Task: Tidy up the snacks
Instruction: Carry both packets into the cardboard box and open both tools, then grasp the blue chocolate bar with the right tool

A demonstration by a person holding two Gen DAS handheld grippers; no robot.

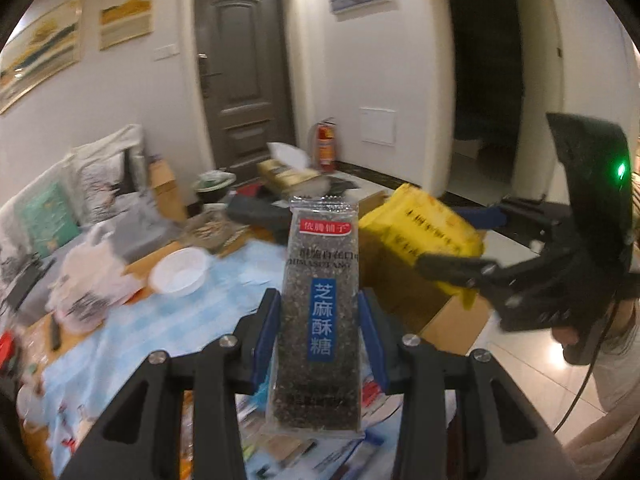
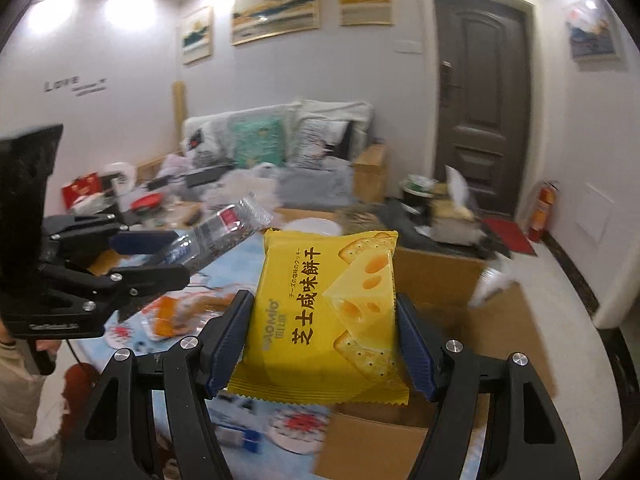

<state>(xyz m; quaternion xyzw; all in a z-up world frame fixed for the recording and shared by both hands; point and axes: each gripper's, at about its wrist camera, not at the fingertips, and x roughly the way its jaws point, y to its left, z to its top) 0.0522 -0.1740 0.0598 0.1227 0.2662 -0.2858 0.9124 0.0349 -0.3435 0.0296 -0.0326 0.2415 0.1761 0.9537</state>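
My left gripper (image 1: 318, 308) is shut on a long clear pack of black sesame candy (image 1: 320, 320) with a blue label, held upright above the table. It also shows in the right wrist view (image 2: 218, 236), in the left gripper (image 2: 160, 254) at the left. My right gripper (image 2: 324, 332) is shut on a yellow pack of cheese crackers (image 2: 326, 316), held in the air over the open cardboard box (image 2: 500, 320). In the left wrist view the yellow pack (image 1: 424, 232) sits in the right gripper (image 1: 452, 240) at the right, above the box (image 1: 436, 308).
A table with a blue-white cloth (image 1: 160, 320) holds a white bowl (image 1: 180, 270), loose snack packs and clutter. A sofa with cushions (image 2: 280, 148) stands behind. A dark door (image 1: 244, 76) and a red fire extinguisher (image 1: 326, 144) are at the back. The floor (image 1: 520, 340) is tiled.
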